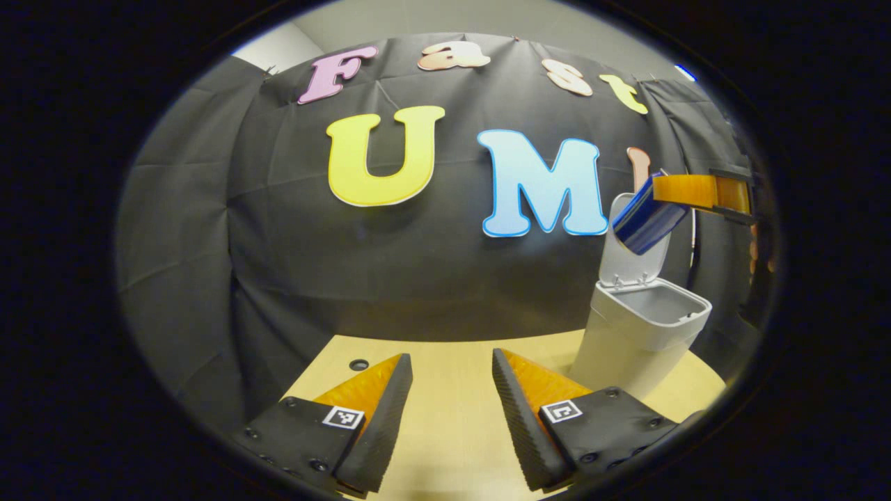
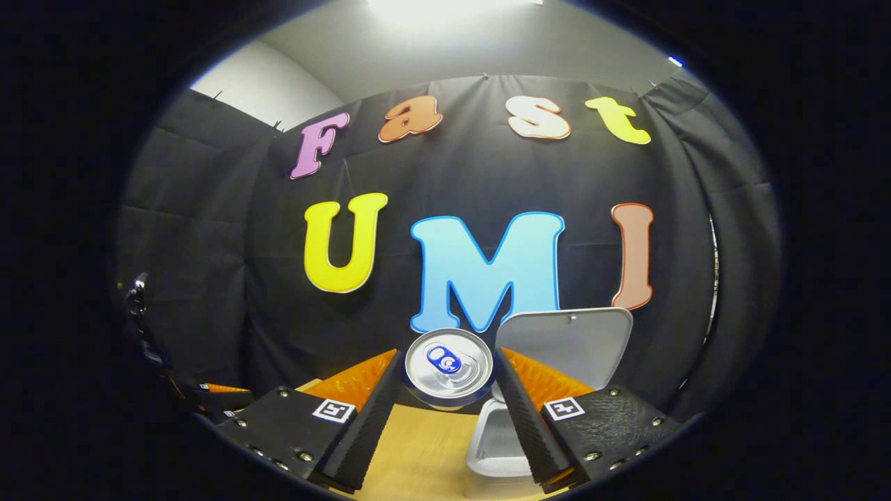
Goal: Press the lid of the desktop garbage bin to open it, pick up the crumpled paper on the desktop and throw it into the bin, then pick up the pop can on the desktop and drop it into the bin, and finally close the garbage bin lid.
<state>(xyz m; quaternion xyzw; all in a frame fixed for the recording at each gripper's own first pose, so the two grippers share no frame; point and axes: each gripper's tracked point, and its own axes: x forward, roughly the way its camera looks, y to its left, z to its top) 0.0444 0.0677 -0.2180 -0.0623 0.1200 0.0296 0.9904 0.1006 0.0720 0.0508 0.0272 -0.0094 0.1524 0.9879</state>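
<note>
My right gripper [image 2: 445, 417] holds the pop can [image 2: 449, 367] between its 2 fingers, both pressing on the can's sides. In the right gripper view the can's silver top with the pull tab faces the camera. Under and just behind the can I see the garbage bin [image 2: 494, 445], with its lid [image 2: 567, 341] standing upright and open behind it. The bin stands on the wooden table [image 2: 424, 452].

In the left gripper view, my left gripper [image 1: 452, 410] hangs over the near part of the table [image 1: 459, 390], and its fingers are spread wide apart with nothing between them. A small dark hole [image 1: 359, 364] sits in the surface near its left edge. The bin [image 1: 644, 334] stands toward the right edge of the table, its mouth open and the lid [image 1: 630, 257] raised behind it. Above the open mouth, the can [image 1: 647, 219] is tilted, its blue side showing, and the fingers [image 1: 703, 191] of my right gripper come in from the right and grip it. I cannot tell from these views where the crumpled paper is.
</note>
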